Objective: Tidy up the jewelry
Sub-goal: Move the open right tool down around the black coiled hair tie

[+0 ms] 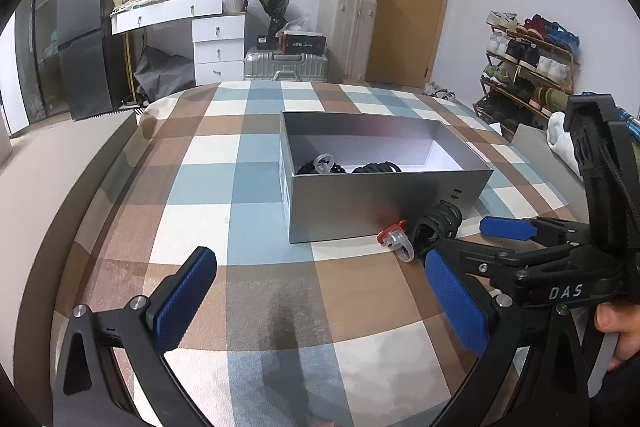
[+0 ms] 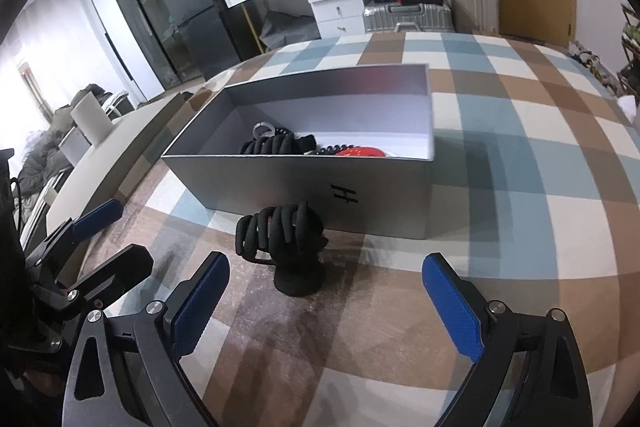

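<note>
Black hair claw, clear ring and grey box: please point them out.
black hair claw (image 2: 282,231): right wrist view, on its curved teeth.
clear ring (image 1: 402,247): left wrist view, on its transparent band.
grey box (image 2: 304,183): right wrist view, on its near outer wall.

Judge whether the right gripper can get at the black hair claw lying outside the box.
Probably yes: the right gripper is open, the black hair claw lies just ahead between its fingers, nothing between them; the grey box stands behind.

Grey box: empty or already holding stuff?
Holding stuff. The open grey box already contains black hair ties, a clear ring and something red; rest of the floor is bare white.
</note>
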A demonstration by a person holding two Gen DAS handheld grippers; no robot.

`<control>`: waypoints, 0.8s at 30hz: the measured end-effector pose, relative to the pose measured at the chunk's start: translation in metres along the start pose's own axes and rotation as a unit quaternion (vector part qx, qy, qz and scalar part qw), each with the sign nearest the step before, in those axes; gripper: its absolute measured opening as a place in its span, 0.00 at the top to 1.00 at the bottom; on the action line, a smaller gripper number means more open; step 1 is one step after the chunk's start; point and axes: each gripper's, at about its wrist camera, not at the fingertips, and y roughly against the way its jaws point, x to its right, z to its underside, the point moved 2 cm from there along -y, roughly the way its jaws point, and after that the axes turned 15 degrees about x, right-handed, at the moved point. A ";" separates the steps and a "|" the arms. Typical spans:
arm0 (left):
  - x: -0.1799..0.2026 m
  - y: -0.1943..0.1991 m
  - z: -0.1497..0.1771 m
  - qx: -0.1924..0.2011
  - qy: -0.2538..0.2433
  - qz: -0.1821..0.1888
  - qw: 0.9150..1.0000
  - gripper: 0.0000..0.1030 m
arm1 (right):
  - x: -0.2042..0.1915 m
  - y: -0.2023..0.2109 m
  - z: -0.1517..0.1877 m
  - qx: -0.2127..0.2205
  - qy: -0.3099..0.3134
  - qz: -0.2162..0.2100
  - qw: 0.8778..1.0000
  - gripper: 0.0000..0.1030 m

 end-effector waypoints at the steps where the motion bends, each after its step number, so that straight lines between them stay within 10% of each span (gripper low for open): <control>1: -0.001 0.000 0.000 -0.001 0.003 0.001 1.000 0.01 | -0.001 -0.002 0.000 -0.002 0.000 0.001 1.000 0.05; 24: -0.008 0.001 0.001 -0.011 0.025 0.006 1.000 0.01 | 0.012 -0.004 0.005 -0.026 0.034 0.068 0.997 0.05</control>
